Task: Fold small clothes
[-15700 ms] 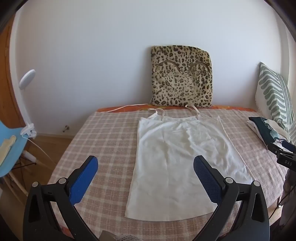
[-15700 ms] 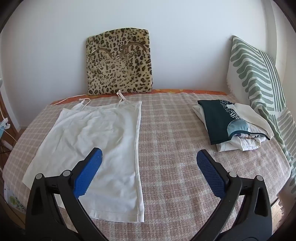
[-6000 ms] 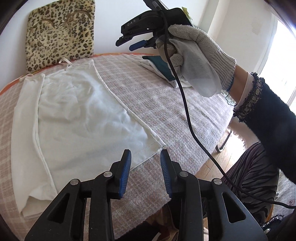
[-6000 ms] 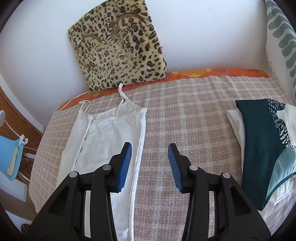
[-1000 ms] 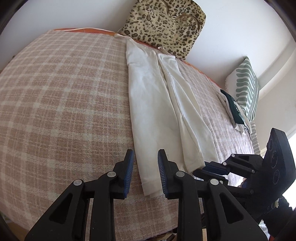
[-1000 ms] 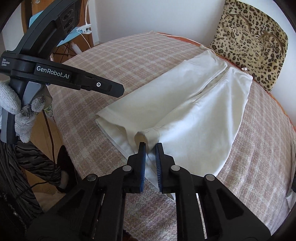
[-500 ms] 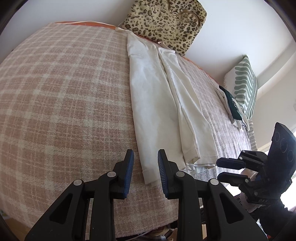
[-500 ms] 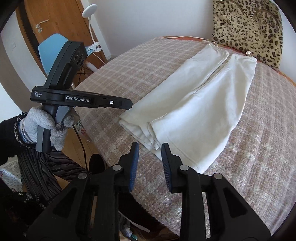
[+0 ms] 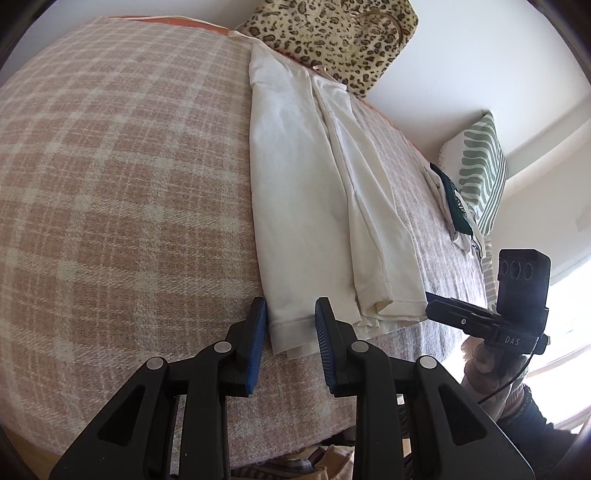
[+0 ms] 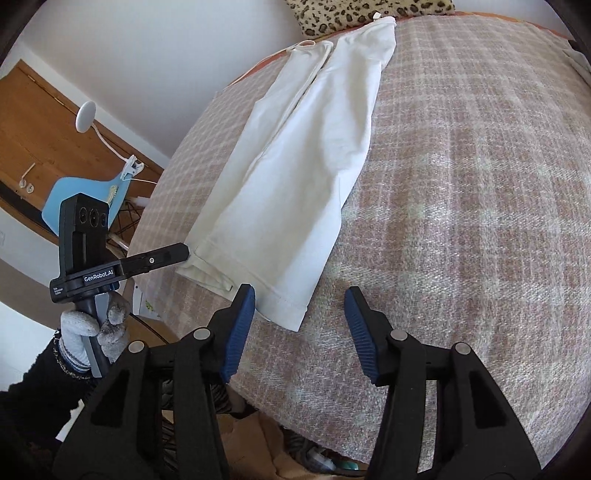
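I am bringing my left gripper, jaws slightly apart and empty, and my right gripper, wider and empty, to the hem of the white camisole lying folded lengthwise on the checked blanket. I should be pinching all layers at both hem corners so the 2 folded sides lift together.

leopard cushion — cropped, folded pile — too small

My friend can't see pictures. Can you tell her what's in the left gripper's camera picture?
A white top, folded lengthwise into a long strip, lies on a pink checked blanket. The open left gripper sits at the strip's near hem, one corner between its blue pads. The right gripper reaches toward the hem's other corner; a leopard-print cushion leans against the wall.
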### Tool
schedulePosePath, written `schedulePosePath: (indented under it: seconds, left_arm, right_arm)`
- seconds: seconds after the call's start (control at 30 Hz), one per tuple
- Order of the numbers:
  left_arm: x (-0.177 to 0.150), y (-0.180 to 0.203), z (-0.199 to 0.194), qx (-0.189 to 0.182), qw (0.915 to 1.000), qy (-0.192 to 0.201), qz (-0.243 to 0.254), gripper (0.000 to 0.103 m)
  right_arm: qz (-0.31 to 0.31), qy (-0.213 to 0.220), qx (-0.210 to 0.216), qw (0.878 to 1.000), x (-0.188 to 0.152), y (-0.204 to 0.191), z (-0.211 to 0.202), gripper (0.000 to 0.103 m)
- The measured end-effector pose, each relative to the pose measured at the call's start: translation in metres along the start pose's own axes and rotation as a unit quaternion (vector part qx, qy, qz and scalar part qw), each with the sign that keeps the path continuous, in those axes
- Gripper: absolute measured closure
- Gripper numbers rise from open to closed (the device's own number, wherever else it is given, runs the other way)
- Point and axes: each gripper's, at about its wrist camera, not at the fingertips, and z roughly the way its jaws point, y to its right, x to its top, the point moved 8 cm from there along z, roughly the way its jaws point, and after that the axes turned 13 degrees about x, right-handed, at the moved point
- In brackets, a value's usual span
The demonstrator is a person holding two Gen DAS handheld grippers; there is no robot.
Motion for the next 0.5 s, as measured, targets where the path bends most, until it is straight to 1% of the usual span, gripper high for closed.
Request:
schedulePosePath:
  seconds: [0.03,0.13,0.17,0.23,0.27,0.3,0.33,0.37,0.4,0.5]
  left_arm:
    - [0.0,-0.001,0.0,-0.004,1.0,0.0,-0.004,0.078]
    - [-0.002,-0.001,0.001,-0.022,0.9996,-0.007,-0.018,0.078]
    - [-0.003,0.0,0.002,-0.026,0.9994,-0.009,-0.019,0.078]
    - [-0.005,0.004,0.001,-0.022,0.9997,-0.006,-0.009,0.078]
    - [-0.005,0.005,0.001,-0.018,0.9998,-0.003,-0.002,0.082]
    - [-0.005,0.006,0.001,-0.016,0.9999,0.0,0.002,0.082]
    - [-0.004,0.006,0.002,-0.017,0.9998,0.001,0.003,0.082]
    - [-0.004,0.006,0.003,-0.019,0.9998,-0.003,0.003,0.092]
    - [-0.004,0.006,0.005,-0.017,0.9998,-0.005,0.004,0.096]
    - [-0.002,0.006,0.0,-0.015,0.9998,0.007,0.007,0.098]
  right_arm:
    - [0.006,-0.001,0.007,1.0,0.001,0.001,0.002,0.053]
    - [0.01,0.0,0.02,1.0,0.002,0.0,0.006,0.055]
    - [0.016,-0.002,0.034,0.999,0.002,-0.001,0.007,0.056]
    - [0.034,-0.005,0.056,0.998,0.003,-0.002,0.014,0.059]
    - [0.035,-0.004,0.056,0.998,0.003,-0.003,0.015,0.061]
    - [0.031,-0.005,0.052,0.998,0.005,-0.003,0.017,0.068]
    - [0.03,-0.01,0.049,0.998,0.006,-0.003,0.019,0.079]
    - [0.032,-0.011,0.049,0.998,0.006,-0.003,0.021,0.085]
    - [0.035,-0.013,0.048,0.998,0.006,-0.002,0.023,0.092]
    - [0.026,-0.013,0.04,0.999,0.005,-0.006,0.019,0.096]
